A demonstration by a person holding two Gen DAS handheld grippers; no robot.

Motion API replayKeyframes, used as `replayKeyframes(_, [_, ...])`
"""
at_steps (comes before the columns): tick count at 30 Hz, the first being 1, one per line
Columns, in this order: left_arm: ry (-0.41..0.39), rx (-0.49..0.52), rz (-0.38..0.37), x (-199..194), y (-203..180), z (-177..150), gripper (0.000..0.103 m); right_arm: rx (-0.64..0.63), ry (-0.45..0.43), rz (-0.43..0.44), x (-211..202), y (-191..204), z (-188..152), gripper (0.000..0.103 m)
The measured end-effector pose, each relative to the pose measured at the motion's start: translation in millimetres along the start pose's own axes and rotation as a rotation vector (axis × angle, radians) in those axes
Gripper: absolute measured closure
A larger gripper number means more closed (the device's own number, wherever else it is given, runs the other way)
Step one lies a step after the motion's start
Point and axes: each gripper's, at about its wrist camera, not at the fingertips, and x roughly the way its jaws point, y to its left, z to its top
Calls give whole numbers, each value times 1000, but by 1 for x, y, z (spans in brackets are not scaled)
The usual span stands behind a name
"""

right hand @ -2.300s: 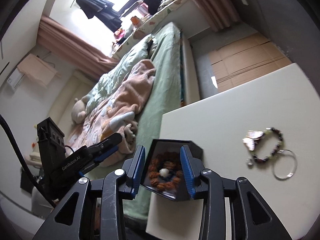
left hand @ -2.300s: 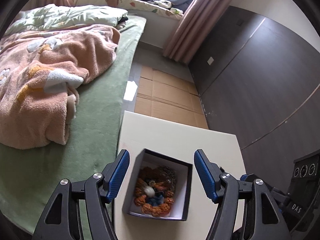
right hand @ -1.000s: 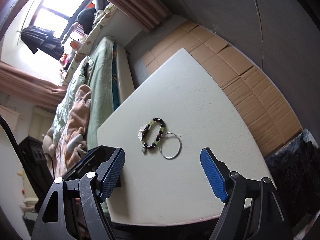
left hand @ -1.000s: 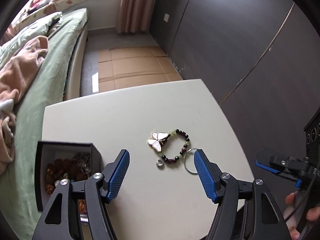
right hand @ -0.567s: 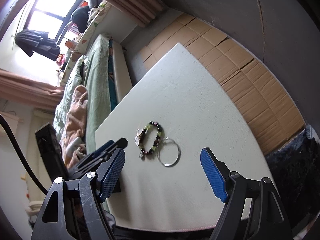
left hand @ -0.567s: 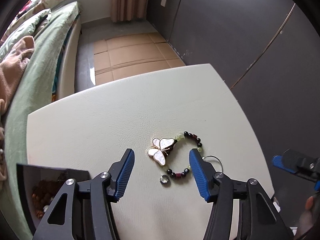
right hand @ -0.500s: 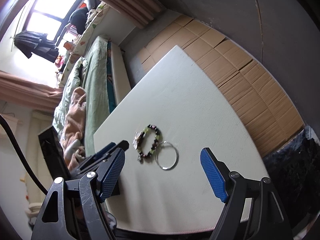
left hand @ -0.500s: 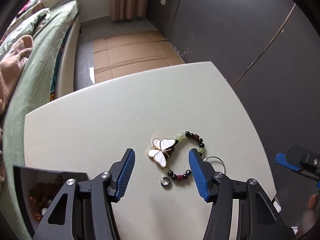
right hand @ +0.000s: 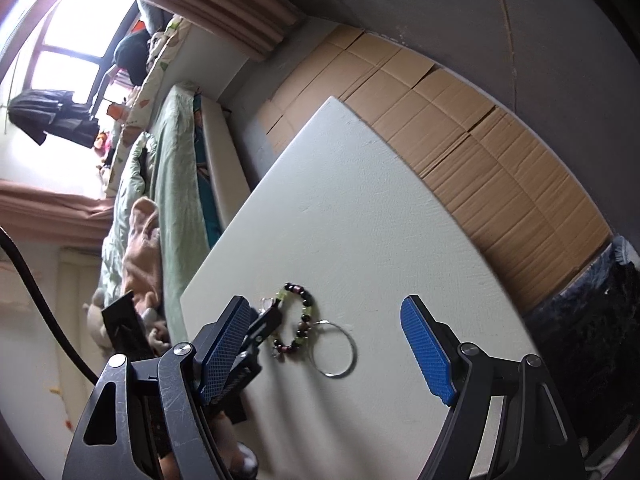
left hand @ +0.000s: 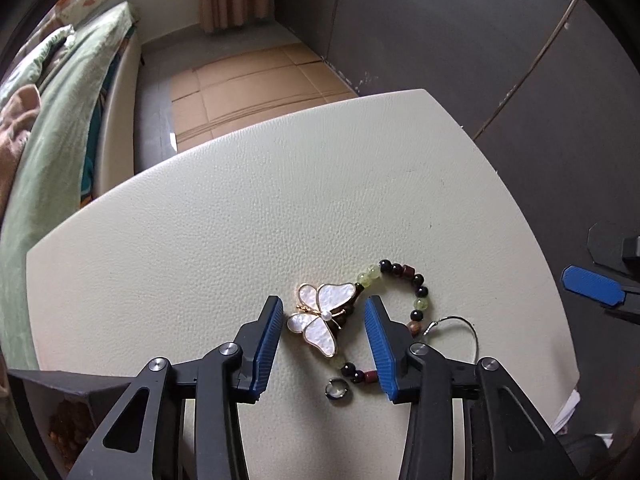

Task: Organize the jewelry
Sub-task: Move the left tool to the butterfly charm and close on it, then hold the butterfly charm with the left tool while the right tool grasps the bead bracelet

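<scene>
A white butterfly brooch [left hand: 322,319] lies on the cream table [left hand: 256,208], touching a beaded bracelet [left hand: 416,292]. A thin wire hoop [left hand: 460,334] and a small ring [left hand: 337,389] lie beside them. My left gripper [left hand: 323,322] is open, its blue pads on either side of the brooch, apart from it. My right gripper [right hand: 324,342] is open and empty above the table's near part; the bracelet [right hand: 298,320] and hoop [right hand: 334,350] lie between its pads in its view. The black jewelry box [left hand: 60,412] with beads inside sits at the left edge.
A bed with green sheet [left hand: 52,132] runs along the table's left side. Cardboard [left hand: 256,80] covers the floor beyond the far edge. A dark wall [left hand: 460,40] stands to the right. The right gripper's blue pad [left hand: 592,284] shows at the table's right edge.
My left gripper has moved forward and down over the brooch and narrowed its opening around it. The right gripper has stayed wide open and shifted little.
</scene>
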Motion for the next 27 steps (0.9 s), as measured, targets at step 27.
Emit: replayKeyframes(27, [-73, -116, -98, -53, 43, -10, 90, -159, 76, -74, 38, 31, -21, 25])
